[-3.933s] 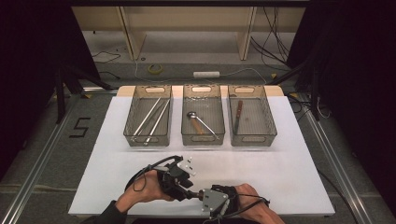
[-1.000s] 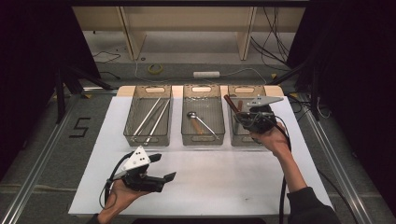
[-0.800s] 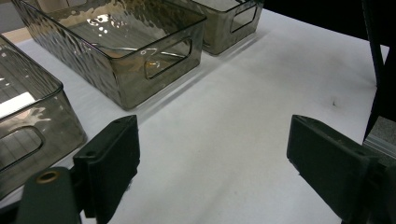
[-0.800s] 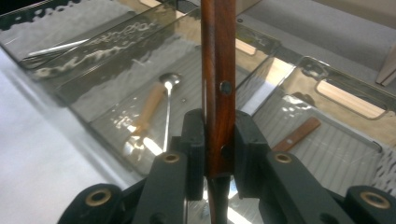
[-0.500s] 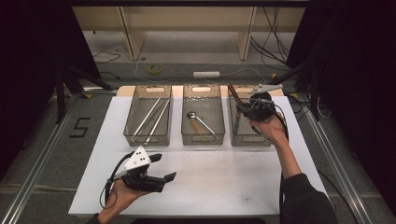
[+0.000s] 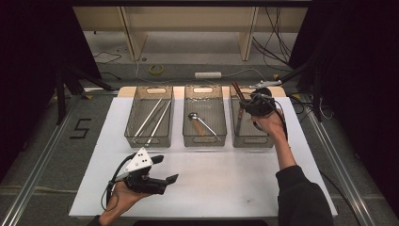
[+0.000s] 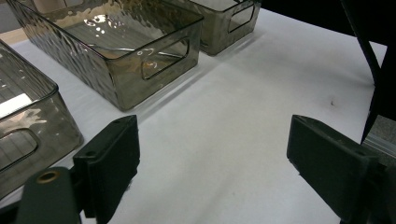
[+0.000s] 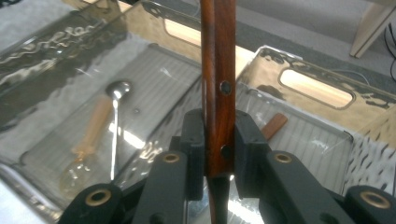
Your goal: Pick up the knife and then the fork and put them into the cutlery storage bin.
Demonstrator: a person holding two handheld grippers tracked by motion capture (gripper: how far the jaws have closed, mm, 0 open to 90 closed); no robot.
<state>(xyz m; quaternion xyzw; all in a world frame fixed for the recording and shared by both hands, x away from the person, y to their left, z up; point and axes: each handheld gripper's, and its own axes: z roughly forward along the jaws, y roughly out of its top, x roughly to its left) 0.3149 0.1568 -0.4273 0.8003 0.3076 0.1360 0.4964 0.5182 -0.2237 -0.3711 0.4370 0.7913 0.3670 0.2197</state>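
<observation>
My right gripper (image 6: 256, 104) hangs over the far end of the right clear bin (image 6: 253, 141), shut on a dark wooden handle with rivets (image 8: 218, 70). The handle (image 6: 237, 90) sticks up and away from the jaws; its lower end is hidden behind them. In the right gripper view, my right gripper (image 8: 218, 135) has both pads pressed on the wood. Another wooden handle (image 8: 273, 126) lies on the floor of that bin. At the table's near left, my left gripper (image 6: 165, 168) rests in a hand, open and with nothing between its jaws, which point toward the right. In its own view, my left gripper (image 7: 210, 154) frames bare white table.
Three clear bins stand in a row at the back of the white table (image 6: 221, 188). The left bin (image 6: 148, 141) holds several long metal sticks. In the middle bin (image 6: 204, 139) lies a spoon (image 6: 195, 117). Cables and table legs lie beyond the far edge.
My right gripper has carried the wooden handle a little farther back over the right bin. The left gripper has stayed where it was.
</observation>
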